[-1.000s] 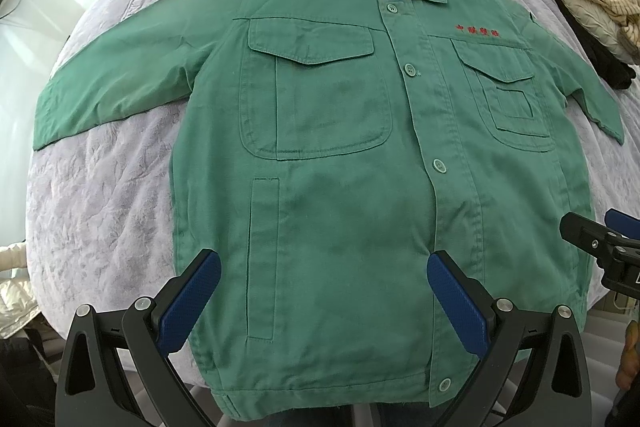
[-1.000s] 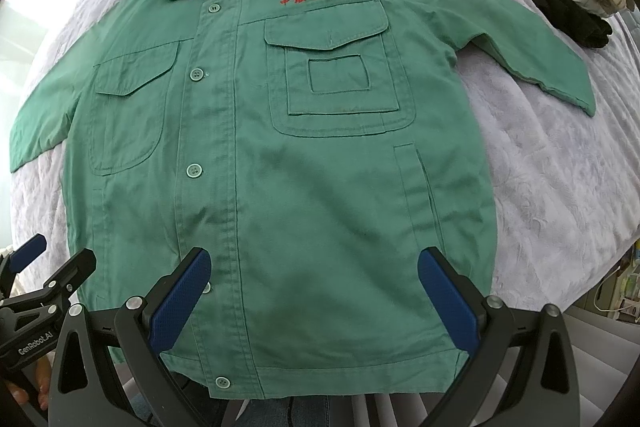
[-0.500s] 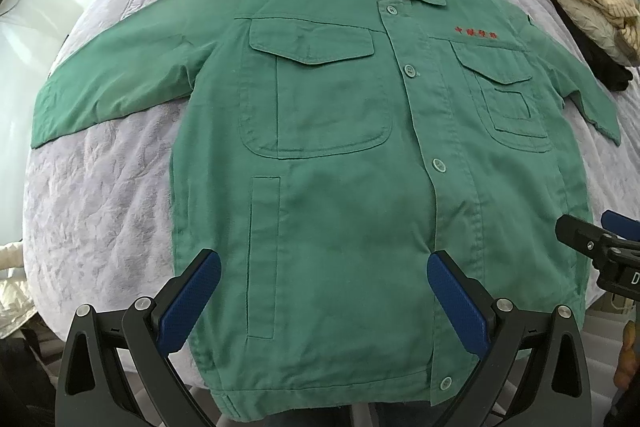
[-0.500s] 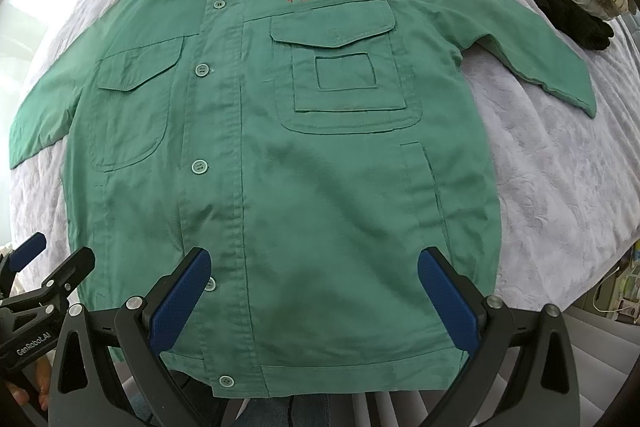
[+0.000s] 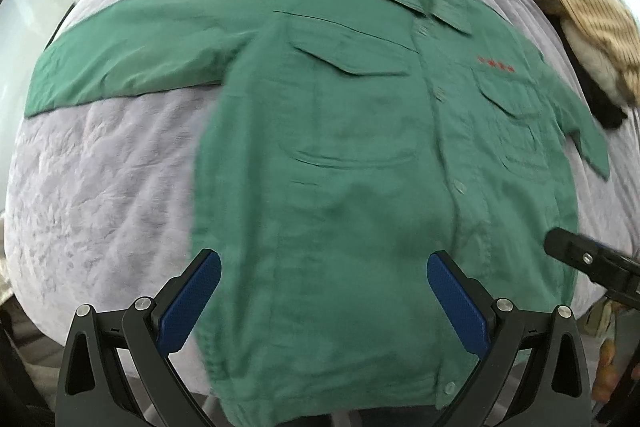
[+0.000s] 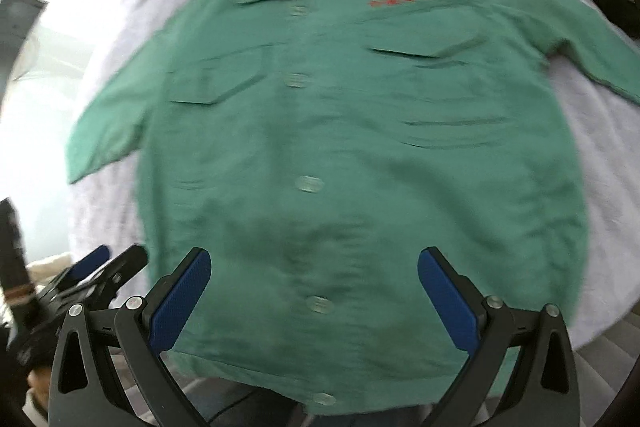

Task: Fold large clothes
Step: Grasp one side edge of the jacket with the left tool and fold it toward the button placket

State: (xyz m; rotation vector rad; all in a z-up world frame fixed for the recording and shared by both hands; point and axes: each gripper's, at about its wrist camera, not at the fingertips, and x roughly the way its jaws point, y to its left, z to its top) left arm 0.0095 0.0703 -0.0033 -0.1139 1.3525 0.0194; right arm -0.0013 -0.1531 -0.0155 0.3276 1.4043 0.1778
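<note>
A green buttoned work jacket [image 5: 360,167] lies flat and face up on a pale lilac bed cover [image 5: 100,187], collar away from me, both sleeves spread out. It also fills the right wrist view [image 6: 360,147]. My left gripper [image 5: 324,291] is open and empty above the jacket's lower left part, near the hem. My right gripper [image 6: 314,287] is open and empty above the lower button line. The right gripper shows at the right edge of the left wrist view [image 5: 588,263]; the left gripper shows at the lower left of the right wrist view [image 6: 104,267]. Both views are blurred.
A heap of other clothes, a beige striped knit [image 5: 592,11] over a black garment [image 5: 604,107], lies on the bed beyond the jacket's right sleeve. The bed's near edge runs just under the jacket hem. Bright window light is at the left.
Both cameras have swung: the left view has shifted left, the right view has shifted left and tilted. The jacket lies as before. Both grippers stay open.
</note>
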